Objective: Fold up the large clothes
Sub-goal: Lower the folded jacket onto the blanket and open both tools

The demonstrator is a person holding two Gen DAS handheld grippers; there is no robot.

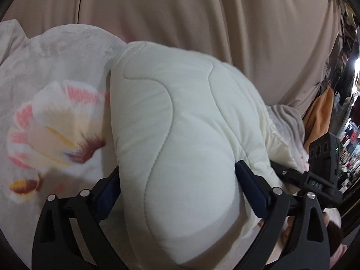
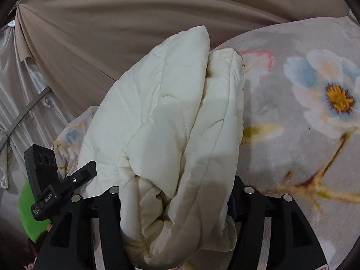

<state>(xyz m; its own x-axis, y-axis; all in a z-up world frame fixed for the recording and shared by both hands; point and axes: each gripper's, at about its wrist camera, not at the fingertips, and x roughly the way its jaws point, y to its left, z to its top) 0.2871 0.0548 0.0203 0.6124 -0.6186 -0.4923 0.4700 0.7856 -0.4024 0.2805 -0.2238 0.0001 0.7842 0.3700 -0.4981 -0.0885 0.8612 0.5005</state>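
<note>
A thick cream quilted garment is bunched into a puffy fold. My left gripper is shut on it, its blue-padded fingers pressing each side of the fold. In the right wrist view the same garment stands up as several stacked layers. My right gripper is shut on its lower end; the fingertips are hidden by the fabric. The right gripper also shows at the right edge of the left wrist view.
A pale floral blanket covers the bed below; it also shows in the right wrist view. A beige curtain hangs behind. A grey throw and an orange cloth lie at right. A green object sits low left.
</note>
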